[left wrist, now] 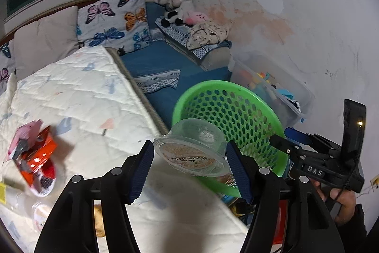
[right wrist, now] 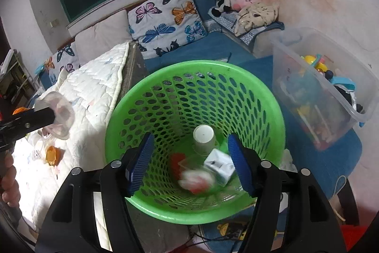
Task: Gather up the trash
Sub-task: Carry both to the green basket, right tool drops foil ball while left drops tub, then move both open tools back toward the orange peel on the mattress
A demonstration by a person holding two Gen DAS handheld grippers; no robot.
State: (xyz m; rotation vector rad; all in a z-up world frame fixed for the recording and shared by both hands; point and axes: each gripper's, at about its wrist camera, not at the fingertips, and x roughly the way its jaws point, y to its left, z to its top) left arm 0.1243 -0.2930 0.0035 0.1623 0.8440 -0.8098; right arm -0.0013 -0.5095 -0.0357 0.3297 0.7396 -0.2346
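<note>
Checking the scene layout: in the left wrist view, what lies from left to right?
Red snack wrapper → clear plastic cup in the left tongs → green basket → right tongs.

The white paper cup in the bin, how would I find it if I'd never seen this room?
Look for the big green basket full of holes, standing beside the bed with the white quilt. At its bottom, the paper cup lies furthest back, behind a small white box and a blurry red and white wrapper. It is the only round, plain white thing in there.
</note>
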